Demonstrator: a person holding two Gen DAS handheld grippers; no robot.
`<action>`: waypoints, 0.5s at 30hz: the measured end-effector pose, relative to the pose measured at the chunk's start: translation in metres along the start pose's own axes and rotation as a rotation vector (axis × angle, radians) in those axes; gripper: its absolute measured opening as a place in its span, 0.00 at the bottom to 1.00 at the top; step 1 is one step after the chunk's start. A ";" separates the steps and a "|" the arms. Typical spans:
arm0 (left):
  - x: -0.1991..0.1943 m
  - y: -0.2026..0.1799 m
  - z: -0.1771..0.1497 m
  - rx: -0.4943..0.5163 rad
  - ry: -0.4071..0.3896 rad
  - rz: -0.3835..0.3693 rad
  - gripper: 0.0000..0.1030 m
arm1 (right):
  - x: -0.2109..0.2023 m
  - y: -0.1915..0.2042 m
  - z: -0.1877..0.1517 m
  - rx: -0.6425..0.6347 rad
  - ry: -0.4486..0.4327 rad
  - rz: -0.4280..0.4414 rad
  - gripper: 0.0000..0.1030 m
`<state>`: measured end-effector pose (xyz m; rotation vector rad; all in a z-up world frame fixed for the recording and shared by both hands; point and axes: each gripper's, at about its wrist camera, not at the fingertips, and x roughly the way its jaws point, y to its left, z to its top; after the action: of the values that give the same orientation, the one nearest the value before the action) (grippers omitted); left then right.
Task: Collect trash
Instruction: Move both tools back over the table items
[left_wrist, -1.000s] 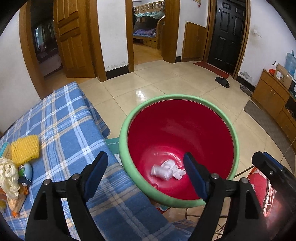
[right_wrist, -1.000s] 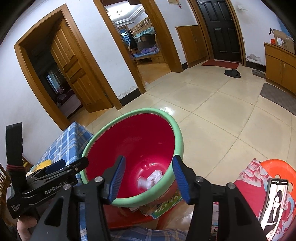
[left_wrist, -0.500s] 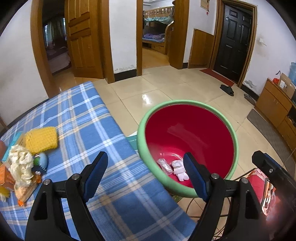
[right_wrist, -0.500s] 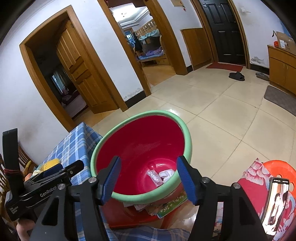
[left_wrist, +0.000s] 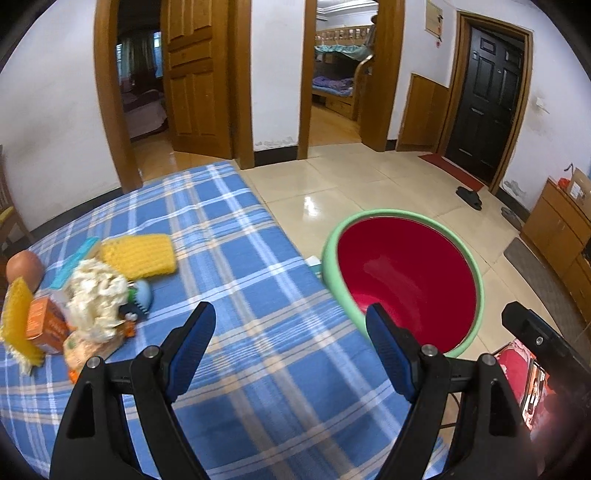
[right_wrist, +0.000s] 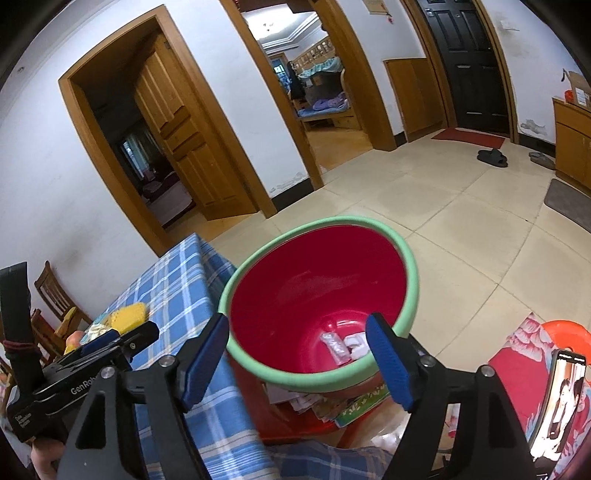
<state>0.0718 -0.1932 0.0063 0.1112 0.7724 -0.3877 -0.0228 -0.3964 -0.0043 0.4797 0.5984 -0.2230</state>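
A red basin with a green rim (left_wrist: 406, 280) (right_wrist: 321, 295) stands beside the blue plaid table (left_wrist: 240, 288). White wrappers (right_wrist: 345, 345) lie at its bottom in the right wrist view. My left gripper (left_wrist: 291, 347) is open and empty above the table's near part. My right gripper (right_wrist: 297, 360) is open and empty above the basin's near rim. A trash pile lies at the table's left: crumpled white paper (left_wrist: 98, 295), an orange carton (left_wrist: 46, 328), a yellow sponge (left_wrist: 138, 254) and a blue-green toy (left_wrist: 138, 295).
An egg-like brown ball (left_wrist: 24, 266) lies at the table's far left. A phone on a red stool (right_wrist: 563, 395) stands to the right. Magazines (right_wrist: 343, 406) lie under the basin. A wooden chair (right_wrist: 53, 295) stands behind the table. The tiled floor (right_wrist: 461, 229) lies beyond.
My left gripper has swung left from over the basin to over the table, so the trash pile shows more. My right gripper pulled back slightly. A wrapper landed in the basin.
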 end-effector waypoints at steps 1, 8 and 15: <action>-0.002 0.005 0.000 -0.007 -0.002 0.005 0.81 | -0.001 0.002 -0.001 -0.002 0.004 0.007 0.78; -0.017 0.039 -0.008 -0.068 -0.016 0.051 0.81 | -0.002 0.023 -0.007 -0.039 0.017 0.045 0.82; -0.032 0.071 -0.016 -0.118 -0.031 0.095 0.81 | 0.000 0.044 -0.014 -0.065 0.037 0.078 0.84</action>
<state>0.0678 -0.1145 0.0141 0.0312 0.7546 -0.2526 -0.0150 -0.3511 0.0020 0.4445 0.6201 -0.1202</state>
